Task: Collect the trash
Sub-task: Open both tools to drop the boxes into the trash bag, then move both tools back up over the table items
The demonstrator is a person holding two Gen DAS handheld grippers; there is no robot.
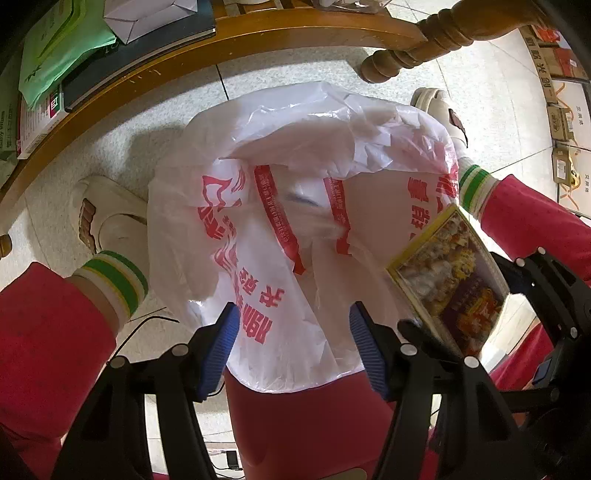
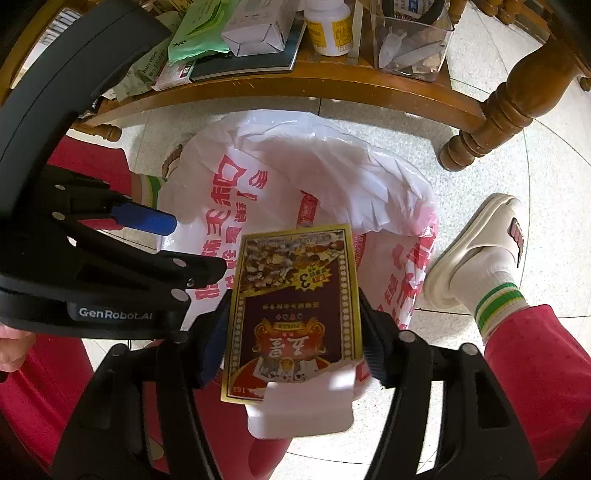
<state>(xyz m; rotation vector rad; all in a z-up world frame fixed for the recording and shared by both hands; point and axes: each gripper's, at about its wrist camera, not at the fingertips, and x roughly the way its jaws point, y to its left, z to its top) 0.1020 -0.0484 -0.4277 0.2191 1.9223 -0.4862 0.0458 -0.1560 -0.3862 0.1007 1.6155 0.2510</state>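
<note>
A bin lined with a white plastic bag with red print (image 1: 295, 206) stands on the floor between the person's feet; it also shows in the right wrist view (image 2: 332, 173). My right gripper (image 2: 295, 325) is shut on a yellow-edged playing-card box (image 2: 295, 302) and holds it above the bag's near rim. The box also shows at the right of the left wrist view (image 1: 450, 273). My left gripper (image 1: 293, 354) is open and empty, just above the bag's near edge; its blue pads (image 2: 147, 219) show at the left of the right wrist view.
A wooden shelf (image 2: 295, 79) beyond the bin carries a green wipes pack (image 2: 199, 33), a white box (image 2: 255, 35), a pill bottle (image 2: 328, 26) and a clear container (image 2: 410, 44). Its turned leg (image 2: 491, 118) stands at right. Slippered feet (image 2: 476, 254) flank the bin.
</note>
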